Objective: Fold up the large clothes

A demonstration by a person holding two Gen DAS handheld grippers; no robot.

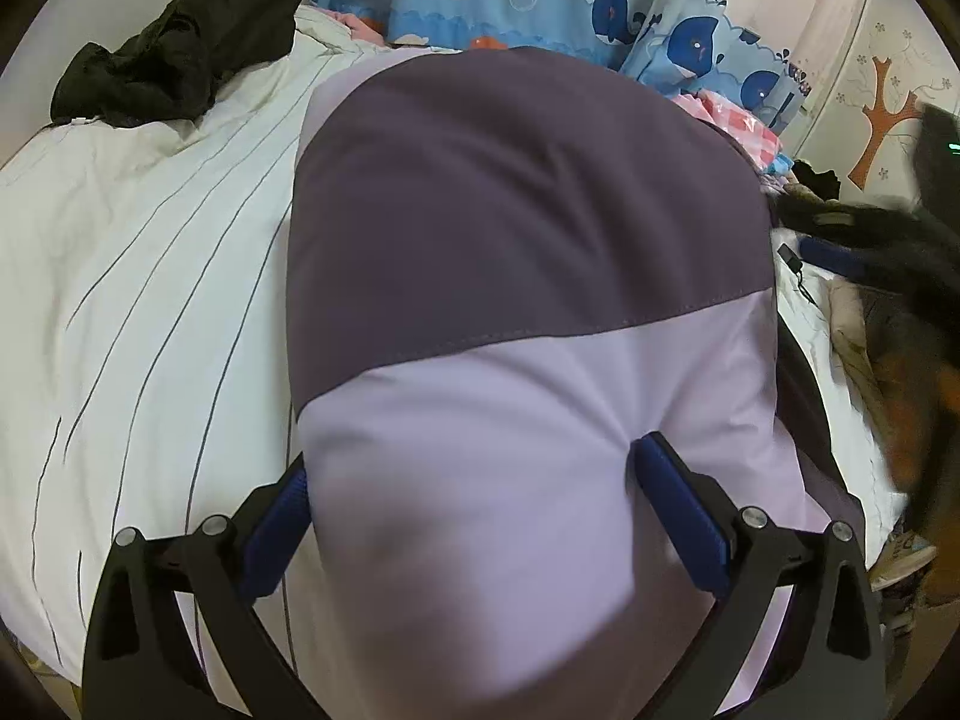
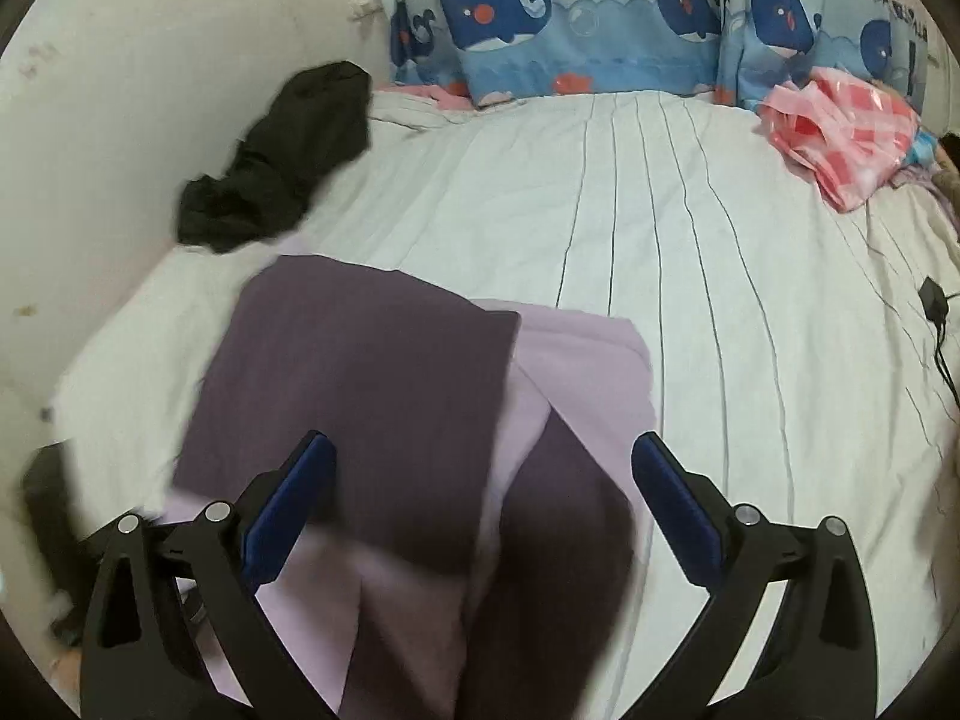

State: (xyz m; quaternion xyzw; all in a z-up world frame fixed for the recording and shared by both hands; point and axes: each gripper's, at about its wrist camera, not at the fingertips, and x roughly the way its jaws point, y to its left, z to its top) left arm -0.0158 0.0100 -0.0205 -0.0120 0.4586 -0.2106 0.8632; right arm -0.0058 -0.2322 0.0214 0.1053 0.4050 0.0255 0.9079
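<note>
A large garment in lilac and dark purple [image 1: 528,276] lies on the striped white bed sheet [image 1: 150,276]. In the left wrist view it bulges up between the fingers of my left gripper [image 1: 474,474], which is open with the lilac cloth filling the gap. In the right wrist view the same garment [image 2: 372,372] lies partly folded, dark panel over lilac, near the bed's front edge. My right gripper [image 2: 483,468] is open just above it, holding nothing. The right gripper shows blurred at the right edge of the left wrist view [image 1: 888,240].
A crumpled black garment [image 2: 282,168] lies at the bed's far left by the wall. A pink checked cloth [image 2: 840,132] lies at the far right. Whale-print curtains [image 2: 570,18] hang behind the bed. A black charger and cable [image 2: 933,306] lie at the right edge.
</note>
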